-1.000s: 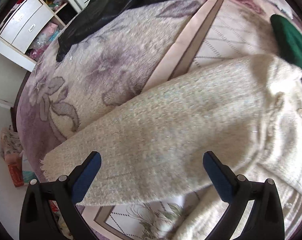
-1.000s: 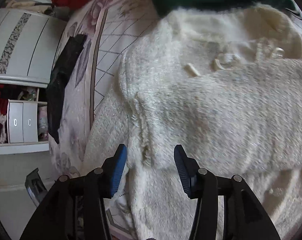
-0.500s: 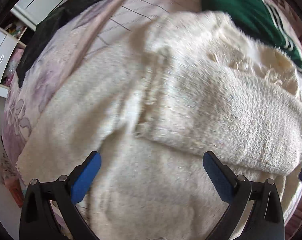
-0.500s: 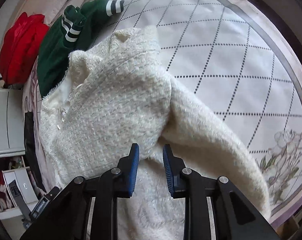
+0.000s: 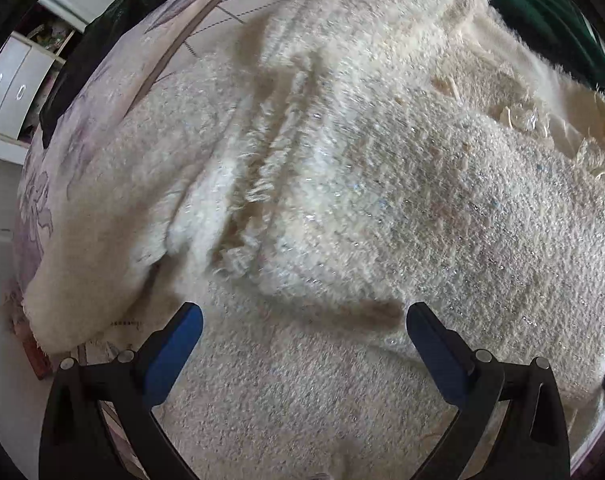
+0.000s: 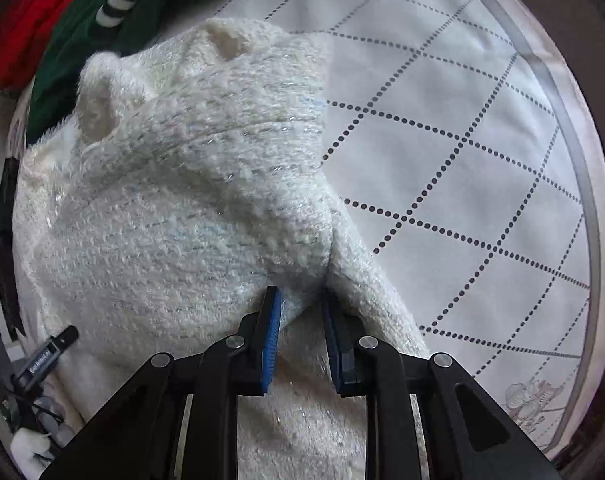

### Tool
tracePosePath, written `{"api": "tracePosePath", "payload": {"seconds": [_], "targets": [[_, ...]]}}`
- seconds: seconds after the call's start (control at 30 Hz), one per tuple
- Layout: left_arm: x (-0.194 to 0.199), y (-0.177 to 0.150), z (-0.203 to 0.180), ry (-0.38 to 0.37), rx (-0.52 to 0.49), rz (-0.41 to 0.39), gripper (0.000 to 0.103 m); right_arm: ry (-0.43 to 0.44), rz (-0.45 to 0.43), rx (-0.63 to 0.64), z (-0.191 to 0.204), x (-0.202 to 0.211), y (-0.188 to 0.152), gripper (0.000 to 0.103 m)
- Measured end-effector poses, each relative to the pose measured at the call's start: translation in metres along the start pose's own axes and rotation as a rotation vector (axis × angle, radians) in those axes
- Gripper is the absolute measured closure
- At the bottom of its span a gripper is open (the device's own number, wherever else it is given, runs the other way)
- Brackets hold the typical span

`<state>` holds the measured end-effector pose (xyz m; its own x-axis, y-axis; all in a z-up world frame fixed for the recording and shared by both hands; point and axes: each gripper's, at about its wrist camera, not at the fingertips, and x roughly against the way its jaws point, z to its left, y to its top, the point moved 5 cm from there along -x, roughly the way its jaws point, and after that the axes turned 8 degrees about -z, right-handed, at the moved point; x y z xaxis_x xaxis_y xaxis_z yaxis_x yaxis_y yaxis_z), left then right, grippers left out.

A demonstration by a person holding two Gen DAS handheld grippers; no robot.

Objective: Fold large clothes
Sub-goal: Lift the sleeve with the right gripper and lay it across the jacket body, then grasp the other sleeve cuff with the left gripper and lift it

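Observation:
A fluffy cream knitted jacket (image 5: 382, 200) with glittery threads lies spread on the bed and fills the left wrist view. One sleeve is folded across its body, and fringed edges run down the middle. My left gripper (image 5: 304, 312) hovers close above the jacket, pointing down, with its blue pads wide apart and nothing pinched. In the right wrist view the jacket (image 6: 182, 220) bunches up toward my right gripper (image 6: 301, 294). That gripper is shut on a ridge of the cream fabric at the jacket's edge.
A white bed cover (image 6: 462, 160) with dotted diamond lines lies to the right of the jacket. A green garment (image 6: 82, 40) with striped cuffs and a red one (image 6: 26, 20) lie beyond the collar. A black garment (image 5: 86, 56) and white drawers (image 5: 6, 88) are at the far left.
Both grippers have swept across the bed onto the jacket's body and dropped closer. The right jaws narrowed and pinched a fold of cream fabric. The left jaws stayed wide.

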<state>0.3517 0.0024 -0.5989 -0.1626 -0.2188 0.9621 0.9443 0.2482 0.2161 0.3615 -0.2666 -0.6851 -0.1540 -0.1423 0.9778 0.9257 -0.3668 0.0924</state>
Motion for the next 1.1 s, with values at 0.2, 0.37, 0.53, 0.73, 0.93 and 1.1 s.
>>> {"api": "tracePosePath", "payload": {"seconds": [0.2,0.37,0.53,0.73,0.93,1.1], "targets": [[0.039,-0.035,0.11,-0.113,0.308,0.0,0.0,0.043,0.011,0.163,0.056,0.037,-0.044,0.04],[0.034,-0.086,0.236,-0.138,0.633,0.033,0.0,0.091,0.065,0.237,0.118,0.04,-0.094,0.04],[-0.004,-0.141,0.332,-0.212,0.957,0.078,0.0,0.056,0.078,0.322,0.202,0.018,-0.138,0.04],[-0.04,-0.174,0.372,-0.306,1.192,0.056,0.0,0.014,0.062,0.374,0.246,0.006,-0.167,0.04],[-0.056,-0.175,0.409,-0.336,1.289,0.003,0.009,-0.031,0.054,0.412,0.258,0.003,-0.181,0.04],[-0.058,-0.161,0.433,-0.277,1.254,-0.061,0.048,-0.051,0.041,0.437,0.27,0.002,-0.192,0.04]]}}
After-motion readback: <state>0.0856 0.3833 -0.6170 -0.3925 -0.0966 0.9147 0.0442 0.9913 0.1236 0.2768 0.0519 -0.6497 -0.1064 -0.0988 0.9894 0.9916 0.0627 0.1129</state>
